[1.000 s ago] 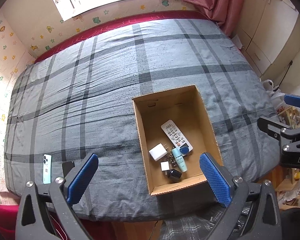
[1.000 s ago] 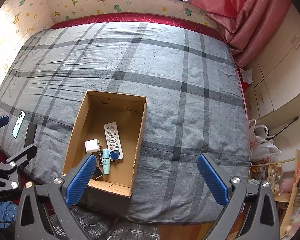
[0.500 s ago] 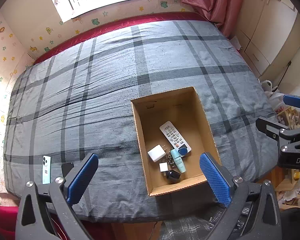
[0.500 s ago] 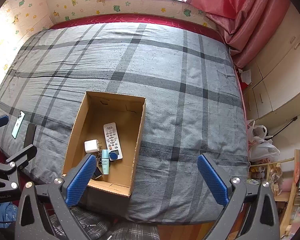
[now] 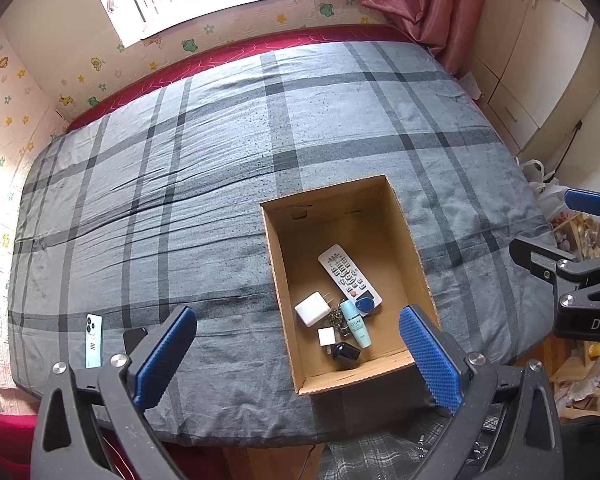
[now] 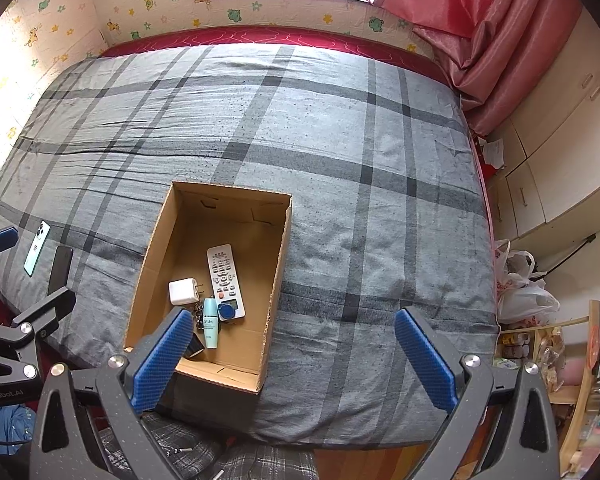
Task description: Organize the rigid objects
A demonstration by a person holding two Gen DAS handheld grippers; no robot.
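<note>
Over the last second I have drawn both tools back and up a little, so the bed (image 5: 204,184) and box (image 5: 410,236) sit slightly smaller and lower in both views; nothing in the scene itself has shifted. My left tool (image 5: 296,356) and right tool (image 6: 296,354) both hang with fingers spread wide and nothing between them. The box near the bed's near edge holds the remote (image 5: 348,274), charger (image 5: 311,308), blue tag (image 5: 365,304), tube (image 5: 356,327), a small white cube (image 5: 325,337) and a black piece (image 5: 345,354). A phone (image 5: 93,340) and a dark slab (image 6: 60,268) lie outside on the near left, so I judge sorting nearly done. The tube reads "OSM"; I read "GenRobot.AI" and "DAS" on the tool bodies.
</note>
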